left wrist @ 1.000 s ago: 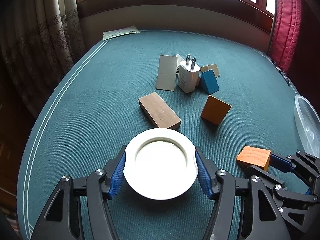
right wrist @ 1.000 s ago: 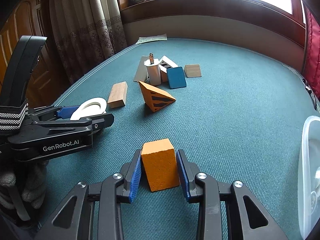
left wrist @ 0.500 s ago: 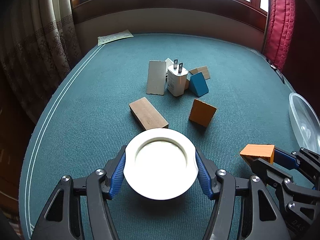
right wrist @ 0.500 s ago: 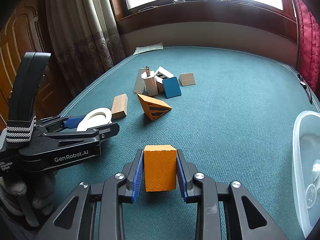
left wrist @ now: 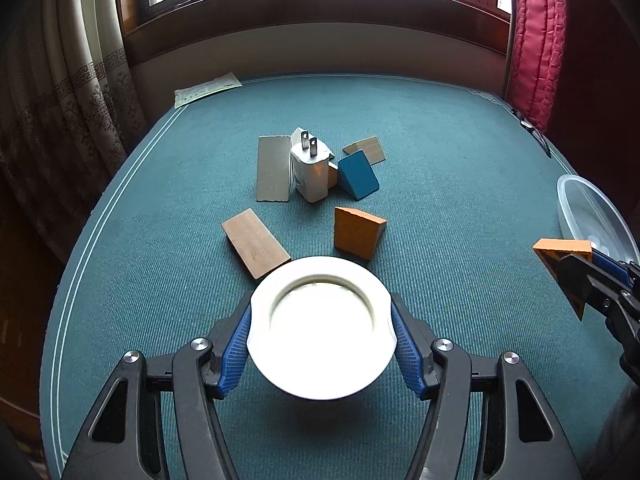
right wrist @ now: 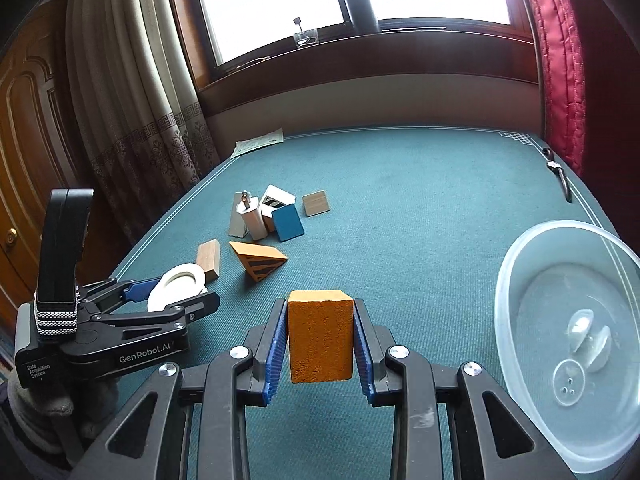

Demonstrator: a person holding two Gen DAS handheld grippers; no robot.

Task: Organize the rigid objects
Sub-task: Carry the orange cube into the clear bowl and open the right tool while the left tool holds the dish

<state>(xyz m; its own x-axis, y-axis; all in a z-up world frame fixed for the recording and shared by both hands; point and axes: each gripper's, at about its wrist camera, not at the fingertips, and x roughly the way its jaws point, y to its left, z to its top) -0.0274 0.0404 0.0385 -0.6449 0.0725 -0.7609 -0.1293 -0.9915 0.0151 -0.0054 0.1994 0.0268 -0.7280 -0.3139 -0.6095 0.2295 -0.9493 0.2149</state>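
Note:
My left gripper (left wrist: 320,340) is shut on a round white lid (left wrist: 320,330), held above the green cloth; the same lid (right wrist: 176,286) shows between its fingers in the right wrist view. My right gripper (right wrist: 320,344) is shut on an orange block (right wrist: 320,340), lifted off the table; that block (left wrist: 560,254) appears at the right edge of the left wrist view. On the cloth lie an orange wedge (left wrist: 358,234), a brown wooden block (left wrist: 256,244), a grey slab (left wrist: 273,169), a white plug adapter (left wrist: 310,172), a blue wedge (left wrist: 357,175) and a small wooden wedge (left wrist: 366,150).
A clear plastic bowl (right wrist: 516,280) stands at the table's right edge, right of the held orange block. A paper sheet (left wrist: 208,89) lies at the far left corner. Curtains hang at the left and right, a window sill runs behind.
Both grippers have risen with their loads. The orange block has left the cloth and swung right towards the bowl; the right jaws closed tight on it.

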